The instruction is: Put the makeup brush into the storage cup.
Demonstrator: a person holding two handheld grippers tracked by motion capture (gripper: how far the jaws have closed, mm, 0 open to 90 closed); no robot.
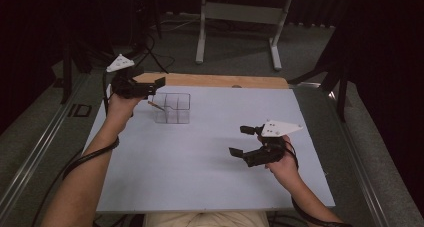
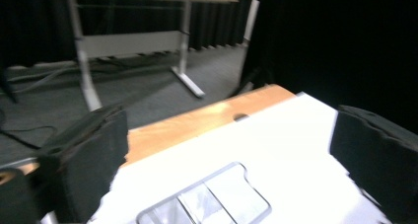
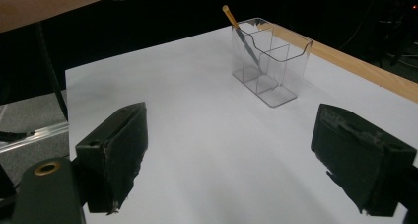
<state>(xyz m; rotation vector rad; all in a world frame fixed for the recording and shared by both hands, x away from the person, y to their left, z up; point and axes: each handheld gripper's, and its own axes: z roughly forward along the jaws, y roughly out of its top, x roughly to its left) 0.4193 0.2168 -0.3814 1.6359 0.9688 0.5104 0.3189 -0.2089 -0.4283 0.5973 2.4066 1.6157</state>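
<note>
A clear plastic organiser box (image 1: 172,108) with several compartments stands on the white tabletop (image 1: 200,162) at the far left. A thin pencil with an orange end (image 1: 156,106) leans in its left compartment and pokes out over the rim. My left gripper (image 1: 156,87) hovers just left of and above the box with its jaws wide open and nothing between them. In the left gripper view, the box's top (image 2: 207,199) lies below the jaws. My right gripper (image 1: 241,140) is open over the right middle of the table, facing the box (image 3: 268,61) and pencil (image 3: 241,34) from a distance.
A wooden strip (image 1: 215,80) runs along the table's far edge. Beyond it, a white desk frame (image 1: 240,17) stands on grey carpet, with cables on the floor at the far left. Metal rails flank the table on both sides.
</note>
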